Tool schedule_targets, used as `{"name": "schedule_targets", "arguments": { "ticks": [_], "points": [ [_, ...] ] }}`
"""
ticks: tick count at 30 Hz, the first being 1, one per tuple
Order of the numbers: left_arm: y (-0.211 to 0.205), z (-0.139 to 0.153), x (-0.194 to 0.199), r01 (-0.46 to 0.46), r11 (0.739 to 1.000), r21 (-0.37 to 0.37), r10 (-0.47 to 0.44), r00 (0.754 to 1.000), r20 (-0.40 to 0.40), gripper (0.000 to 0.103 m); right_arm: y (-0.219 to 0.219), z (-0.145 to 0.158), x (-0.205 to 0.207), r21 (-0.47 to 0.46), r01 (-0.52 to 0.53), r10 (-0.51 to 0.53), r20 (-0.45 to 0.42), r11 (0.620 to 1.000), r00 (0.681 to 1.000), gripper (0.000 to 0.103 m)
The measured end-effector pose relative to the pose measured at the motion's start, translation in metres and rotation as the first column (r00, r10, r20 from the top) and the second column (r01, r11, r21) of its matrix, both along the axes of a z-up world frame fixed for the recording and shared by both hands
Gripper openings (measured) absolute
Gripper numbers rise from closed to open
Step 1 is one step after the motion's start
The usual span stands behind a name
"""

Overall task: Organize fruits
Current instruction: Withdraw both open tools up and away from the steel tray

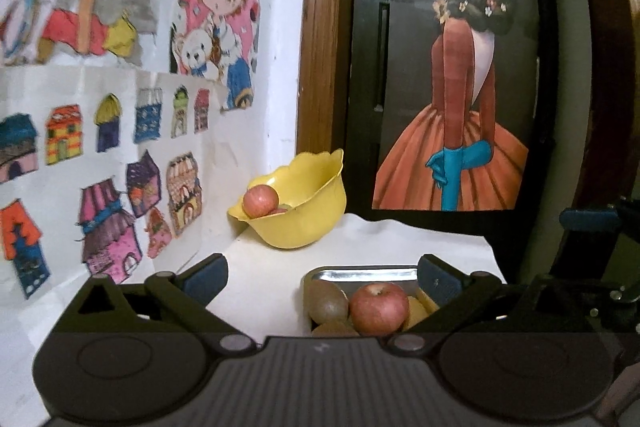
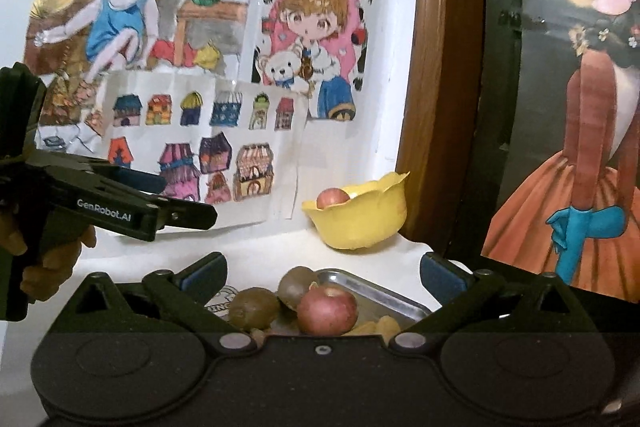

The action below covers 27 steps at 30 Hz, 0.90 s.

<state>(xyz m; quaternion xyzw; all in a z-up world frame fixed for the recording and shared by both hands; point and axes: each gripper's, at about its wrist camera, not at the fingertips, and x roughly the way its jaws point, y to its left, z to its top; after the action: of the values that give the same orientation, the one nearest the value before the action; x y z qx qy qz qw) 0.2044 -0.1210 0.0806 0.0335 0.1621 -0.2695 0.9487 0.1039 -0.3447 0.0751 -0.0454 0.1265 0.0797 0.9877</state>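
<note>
A red apple lies in a metal tray with brown kiwis and a yellowish fruit. My left gripper hovers open just before the tray, nothing between its fingers. At the back corner, a yellow bowl holds another apple. In the right wrist view, my right gripper stands open over the same tray, with its apple and kiwis low between the fingers. The bowl sits beyond. The left gripper shows at the left.
A white cloth covers the table. Drawings hang on the wall at left, close behind the bowl. A wooden frame and a dark panel with a painted poster stand at the back right. A hand holds the left gripper.
</note>
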Motion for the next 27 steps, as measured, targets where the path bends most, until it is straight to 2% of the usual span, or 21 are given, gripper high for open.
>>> {"name": "schedule_targets", "arguments": {
  "ticks": [15,27],
  "points": [
    [0.042,-0.001,-0.078,-0.059,0.998,-0.008,0.060,0.997,0.051,0.103,0.028,-0.005,-0.082,0.018,0.044,-0.045,0.064,0.999,0.997,0.102],
    [0.067,-0.009,-0.118,-0.110,0.994,-0.006,0.110,0.993,0.039,0.103,0.037,-0.013,-0.118,0.076,0.083,-0.089,0.071,0.994,0.994,0.102]
  ]
}}
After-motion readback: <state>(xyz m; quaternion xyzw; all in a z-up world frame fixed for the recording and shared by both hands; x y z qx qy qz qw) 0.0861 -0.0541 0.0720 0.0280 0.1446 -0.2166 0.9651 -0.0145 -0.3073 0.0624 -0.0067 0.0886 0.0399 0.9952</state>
